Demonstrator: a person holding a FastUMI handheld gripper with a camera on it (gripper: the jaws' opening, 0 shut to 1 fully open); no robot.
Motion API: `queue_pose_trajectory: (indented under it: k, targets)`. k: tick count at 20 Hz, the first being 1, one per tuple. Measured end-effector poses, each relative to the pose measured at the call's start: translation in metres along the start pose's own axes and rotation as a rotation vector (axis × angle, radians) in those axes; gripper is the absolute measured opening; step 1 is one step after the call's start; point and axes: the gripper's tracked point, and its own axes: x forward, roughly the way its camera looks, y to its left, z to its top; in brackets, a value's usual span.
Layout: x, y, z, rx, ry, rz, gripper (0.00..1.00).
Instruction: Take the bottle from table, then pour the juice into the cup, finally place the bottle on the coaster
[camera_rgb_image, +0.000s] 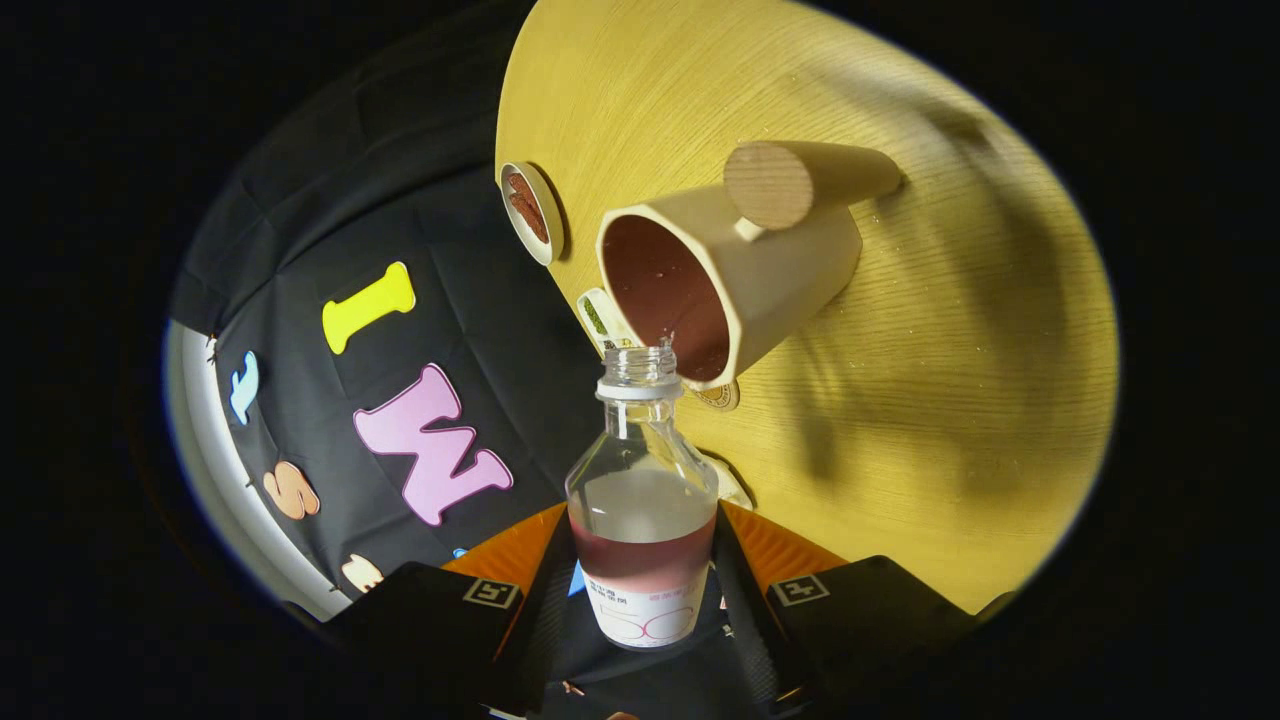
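I have the bottle (641, 500) pinched between the two fingers of my gripper (641, 600), one finger pressed on each side of its lower body near the label. Its long axis runs straight forward along my fingers, base back toward me and the uncapped neck pointing ahead. The whole tool is rolled over sideways, so the table (950, 400) stands like a wall off to one side of the bottle and the dark cloth wall to the other.

Dark red juice (640, 560) fills the lower part of the bottle, down where my fingers grip; the upper part and the neck look clear. The open mouth sits just at the rim of the cup (740, 280), which is right ahead of my fingertips. The cup is a pale mug with a reddish-brown inside, its opening turned toward the bottle mouth and its round wooden handle (768, 185) sticking out beyond it. A few small drops show at the bottle mouth, near the cup's lip.

Beyond the cup, farther ahead, a small round dish (532, 212) with brown contents sits near the table's edge. A small round coaster (718, 396) peeks out from under the cup's lower edge, just beside the bottle neck.
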Motion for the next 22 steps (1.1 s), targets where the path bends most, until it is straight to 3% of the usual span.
queue_pose_trajectory:
  k: [15, 22]
  targets:
    - [-0.003, 0.007, 0.0, 0.113, 0.049, -0.014, 0.76]
    - [-0.003, 0.027, 0.018, 0.256, 0.016, 0.02, 0.76]
